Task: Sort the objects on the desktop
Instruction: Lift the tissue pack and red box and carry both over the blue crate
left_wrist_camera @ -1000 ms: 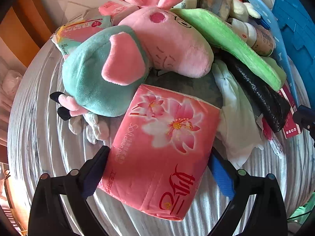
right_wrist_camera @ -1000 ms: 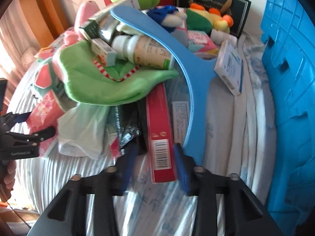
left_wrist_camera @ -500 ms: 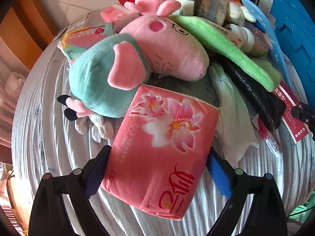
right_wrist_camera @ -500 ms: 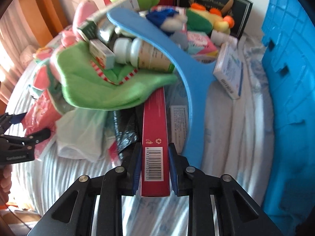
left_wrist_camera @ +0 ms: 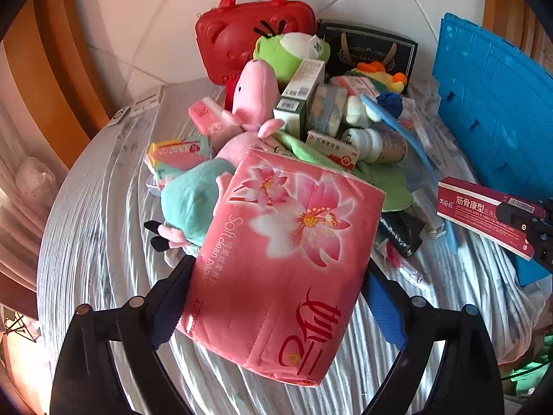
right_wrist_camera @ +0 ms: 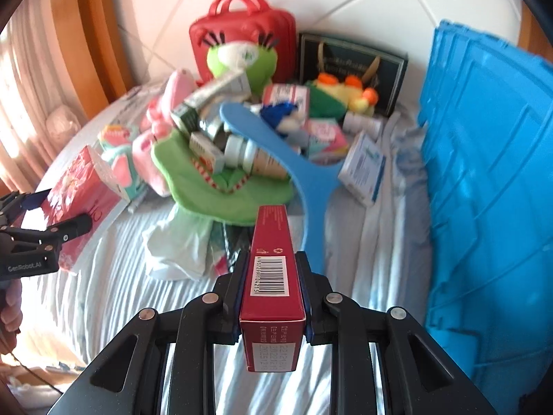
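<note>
Left hand-held gripper (left_wrist_camera: pixel 276 297): black linkage arms with round silver rivets, blue pads on the fingers (left_wrist_camera: pixel 382 311). Right hand-held gripper (right_wrist_camera: pixel 273 276): same black frame, blue-edged pads. White lettering marks the left body in the right wrist view.

Left hand-held gripper (left_wrist_camera: pixel 276 290): jaws wide, pads pressing both sides of pink tissue pack (left_wrist_camera: pixel 287 259), pointing steeply down. Right hand-held gripper (right_wrist_camera: pixel 273 290): jaws narrow, clamped on red box (right_wrist_camera: pixel 273 276), angled down. Fingers (right_wrist_camera: pixel 8 307) visible at frame's left edge.
</note>
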The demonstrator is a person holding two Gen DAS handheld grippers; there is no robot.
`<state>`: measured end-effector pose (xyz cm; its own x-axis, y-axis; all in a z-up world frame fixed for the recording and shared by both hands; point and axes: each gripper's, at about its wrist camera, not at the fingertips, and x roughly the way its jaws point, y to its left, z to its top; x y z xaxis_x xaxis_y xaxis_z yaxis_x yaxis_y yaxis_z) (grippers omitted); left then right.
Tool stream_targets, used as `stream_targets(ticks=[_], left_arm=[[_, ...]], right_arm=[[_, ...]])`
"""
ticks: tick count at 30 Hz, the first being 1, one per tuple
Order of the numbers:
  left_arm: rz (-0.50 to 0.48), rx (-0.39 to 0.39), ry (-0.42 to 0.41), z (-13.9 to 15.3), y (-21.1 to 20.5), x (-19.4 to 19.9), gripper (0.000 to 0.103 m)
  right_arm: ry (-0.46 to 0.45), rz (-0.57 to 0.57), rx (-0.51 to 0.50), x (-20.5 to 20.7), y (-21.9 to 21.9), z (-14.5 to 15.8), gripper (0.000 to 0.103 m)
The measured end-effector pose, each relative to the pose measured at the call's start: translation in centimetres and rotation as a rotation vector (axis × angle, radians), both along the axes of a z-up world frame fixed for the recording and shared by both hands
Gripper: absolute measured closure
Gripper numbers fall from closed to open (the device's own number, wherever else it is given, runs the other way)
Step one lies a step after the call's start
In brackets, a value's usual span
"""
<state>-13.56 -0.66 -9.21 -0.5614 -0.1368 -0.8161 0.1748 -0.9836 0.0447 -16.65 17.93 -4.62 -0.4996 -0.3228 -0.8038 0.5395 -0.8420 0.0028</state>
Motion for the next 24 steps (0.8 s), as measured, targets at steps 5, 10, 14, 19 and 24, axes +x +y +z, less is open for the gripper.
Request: stream_targets(ticks=[5,10,14,19,24], left_arm=[[-0.027,-0.016,0.084,3.4,1.5,-0.4,0.01],[-0.079,-0.026,0.173,7.4,4.0,-1.6,0.01],[-0.143,-0.034,0.25,11.1,7.1,-3.0,0.01],[-0.234,0.033,0.301,15.5,11.6,-4.9,0.01],[-0.36,0.106,0.332,20.1,17.4,-6.5,0.01]], right_arm=[[0.101,-0.019,-0.059,0.9,1.3,4.6,0.079],[0.216,-0.048,-0.108,1.7,3.1,10.1,0.079],[0.314,-0.071,-0.141,2.4,5.0,14.7,0.079],[0.417,-0.129,-0.164,3.2,8.6,20.0,0.079],[0.489,-0.209,-0.131,3.2,13.8,24.4,0.079]])
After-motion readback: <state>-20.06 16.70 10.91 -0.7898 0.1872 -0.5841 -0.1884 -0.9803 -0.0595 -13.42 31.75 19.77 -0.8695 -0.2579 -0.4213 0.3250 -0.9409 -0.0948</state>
